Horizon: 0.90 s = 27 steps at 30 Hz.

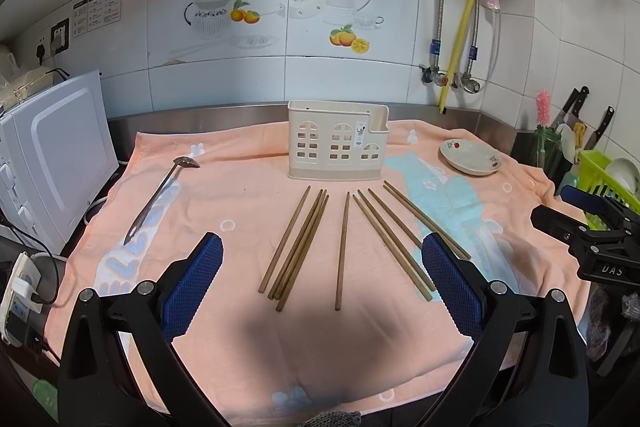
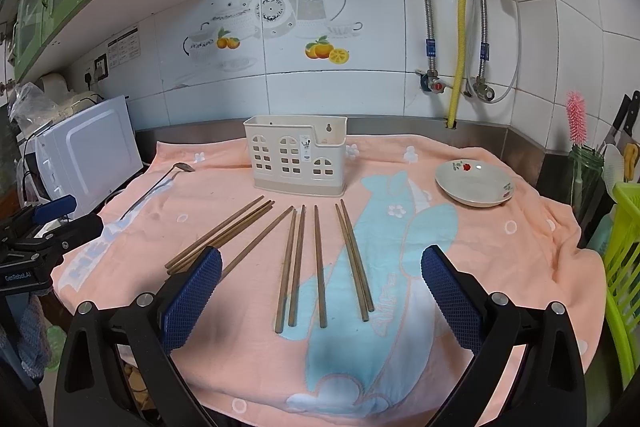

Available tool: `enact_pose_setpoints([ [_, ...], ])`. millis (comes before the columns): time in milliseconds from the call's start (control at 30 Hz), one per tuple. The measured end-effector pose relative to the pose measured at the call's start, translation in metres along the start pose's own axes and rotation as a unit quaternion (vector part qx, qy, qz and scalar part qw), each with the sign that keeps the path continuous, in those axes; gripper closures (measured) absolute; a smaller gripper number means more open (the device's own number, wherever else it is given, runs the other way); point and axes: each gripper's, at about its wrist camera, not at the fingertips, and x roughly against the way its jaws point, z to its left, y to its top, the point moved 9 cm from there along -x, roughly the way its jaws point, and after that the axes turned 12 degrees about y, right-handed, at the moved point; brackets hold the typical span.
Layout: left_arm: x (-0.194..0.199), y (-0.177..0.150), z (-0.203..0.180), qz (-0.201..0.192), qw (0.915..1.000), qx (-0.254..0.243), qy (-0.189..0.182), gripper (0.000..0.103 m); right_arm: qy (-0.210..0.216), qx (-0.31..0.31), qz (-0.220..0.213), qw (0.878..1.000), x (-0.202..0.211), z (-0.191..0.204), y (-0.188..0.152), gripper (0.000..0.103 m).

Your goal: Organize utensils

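Note:
Several wooden chopsticks lie fanned out on a peach towel, in front of a cream plastic utensil holder. A metal slotted spoon lies at the left. My left gripper is open and empty, held above the chopsticks' near ends. In the right wrist view the chopsticks, holder and spoon show again. My right gripper is open and empty over the chopsticks. Each gripper shows at the other view's edge.
A small white dish with a red print sits at the back right, also in the right wrist view. A white microwave stands left. A green rack, knives and a jar stand right. Tiled wall with pipes behind.

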Motion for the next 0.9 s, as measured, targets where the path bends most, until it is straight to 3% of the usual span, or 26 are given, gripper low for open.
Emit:
enact_pose_setpoints([
  [900, 0.003, 0.011, 0.002, -0.007, 1.0000, 0.001, -0.004, 0.005, 0.001, 0.006, -0.006, 1.000, 0.004, 0.002, 0.003, 0.006],
])
